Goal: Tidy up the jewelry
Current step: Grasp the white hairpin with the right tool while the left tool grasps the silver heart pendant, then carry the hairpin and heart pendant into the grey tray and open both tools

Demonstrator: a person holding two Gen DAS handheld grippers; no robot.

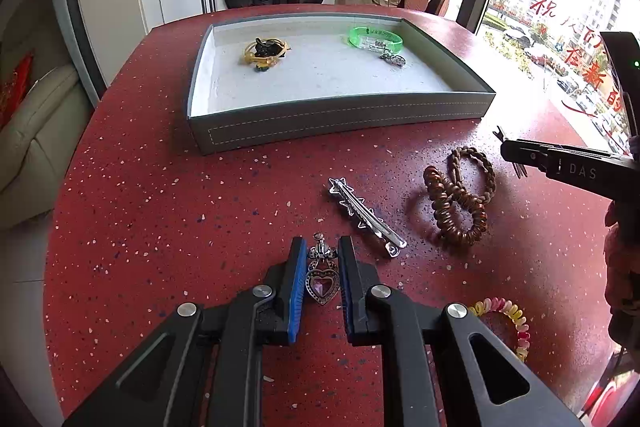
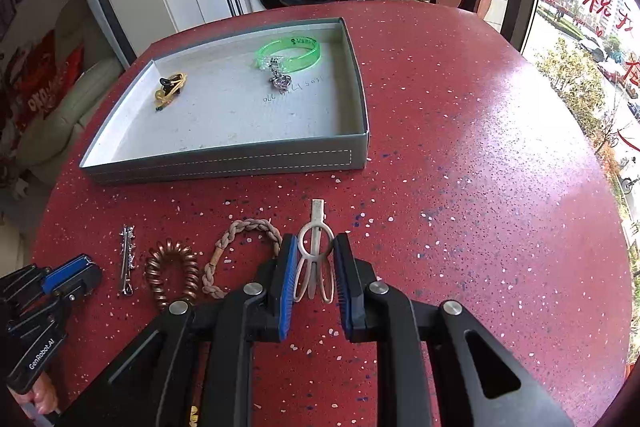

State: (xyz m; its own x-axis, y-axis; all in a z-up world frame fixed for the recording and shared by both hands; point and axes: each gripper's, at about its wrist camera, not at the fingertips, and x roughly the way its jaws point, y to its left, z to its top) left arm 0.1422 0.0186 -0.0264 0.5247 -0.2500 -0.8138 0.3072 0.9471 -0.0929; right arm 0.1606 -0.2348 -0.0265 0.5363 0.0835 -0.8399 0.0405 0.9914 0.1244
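A shiny heart charm (image 1: 321, 277), with a pink stone in a dark dotted frame and a small bow and ring on top, is pinched between the blue ribbed pads of the left gripper (image 1: 319, 247) on the red speckled table (image 1: 160, 207). A flat silver hair clip (image 2: 316, 253) with round loops is squeezed between the pads of the right gripper (image 2: 316, 247), also down on the table. Beside the heart charm, a long silver star clip (image 1: 366, 217) is laid flat. Next to it, a brown coiled hair tie (image 1: 452, 211) and a braided brown hair tie (image 1: 476, 163) are seen touching each other. A pastel spiral hair tie (image 1: 508, 319) is found near the table's edge. Farther back, a grey tray (image 1: 340, 119) with stitched walls and a pale rough floor is set. Inside it, a clear green bangle (image 1: 374, 37), a small silver charm (image 1: 392, 59) and a yellow and black hair tie (image 1: 264, 53) are kept.
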